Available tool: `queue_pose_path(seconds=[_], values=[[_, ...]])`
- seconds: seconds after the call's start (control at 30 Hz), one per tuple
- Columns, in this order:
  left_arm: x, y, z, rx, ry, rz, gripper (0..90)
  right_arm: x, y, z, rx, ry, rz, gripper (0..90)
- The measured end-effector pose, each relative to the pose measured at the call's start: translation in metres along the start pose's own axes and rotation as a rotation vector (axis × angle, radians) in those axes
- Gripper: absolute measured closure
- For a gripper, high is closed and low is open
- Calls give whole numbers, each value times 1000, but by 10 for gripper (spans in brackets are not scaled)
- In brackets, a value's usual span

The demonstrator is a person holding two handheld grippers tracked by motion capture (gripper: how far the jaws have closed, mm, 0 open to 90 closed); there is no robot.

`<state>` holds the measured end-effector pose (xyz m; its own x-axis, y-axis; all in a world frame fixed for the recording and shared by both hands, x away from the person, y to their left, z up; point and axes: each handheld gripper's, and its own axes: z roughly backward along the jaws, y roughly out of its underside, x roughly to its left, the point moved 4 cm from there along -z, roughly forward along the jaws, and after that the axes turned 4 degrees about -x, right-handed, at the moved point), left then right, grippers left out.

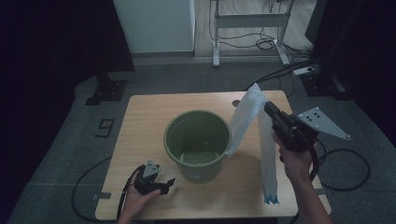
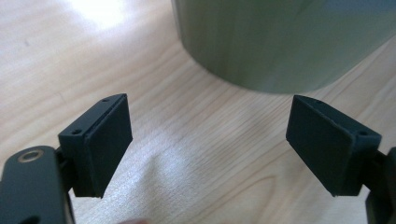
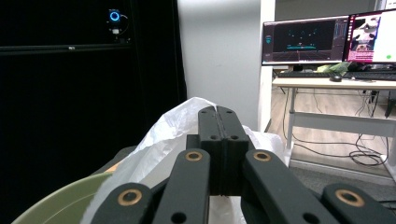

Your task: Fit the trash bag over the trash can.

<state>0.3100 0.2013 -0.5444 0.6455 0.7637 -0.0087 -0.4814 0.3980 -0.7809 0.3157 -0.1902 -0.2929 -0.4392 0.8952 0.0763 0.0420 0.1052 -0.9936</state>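
Since the table point(image 1: 140, 116) is just the work surface, the green bucket point(image 1: 197, 142) sits dead centre where both hands can reach it. Draped off its right rim is a white plastic bag point(image 1: 245, 116), pinched by the right gripper point(image 1: 267, 106), jaws fully closed on the film and held up high, probably to shake it open as a liner. Left gripper point(image 1: 167, 183) rests low beside the bucket's base, jaws wide apart, holding nothing.

Grey floor point(image 1: 60, 140), black curtains point(image 1: 51, 42), monitors point(image 3: 327, 39) on desk point(image 3: 334, 84).
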Motion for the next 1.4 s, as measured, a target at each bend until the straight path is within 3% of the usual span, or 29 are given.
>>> queue_pose_path(seconds=[0.23,0.5,0.63,1.03,1.4], values=[[-2,-6,33,-53,9,34,145,4,-3,-4,1,-11,-4,893],[-12,-20,54,-100,19,22,159,15,-14,-10,-5,-28,12,893],[-14,-20,52,-95,21,16,158,22,-21,-17,-1,-36,28,893],[-7,-10,40,-72,35,60,158,42,-50,-20,-33,-57,71,893],[-6,-6,32,-51,43,68,158,47,-65,-15,-60,-60,83,893]])
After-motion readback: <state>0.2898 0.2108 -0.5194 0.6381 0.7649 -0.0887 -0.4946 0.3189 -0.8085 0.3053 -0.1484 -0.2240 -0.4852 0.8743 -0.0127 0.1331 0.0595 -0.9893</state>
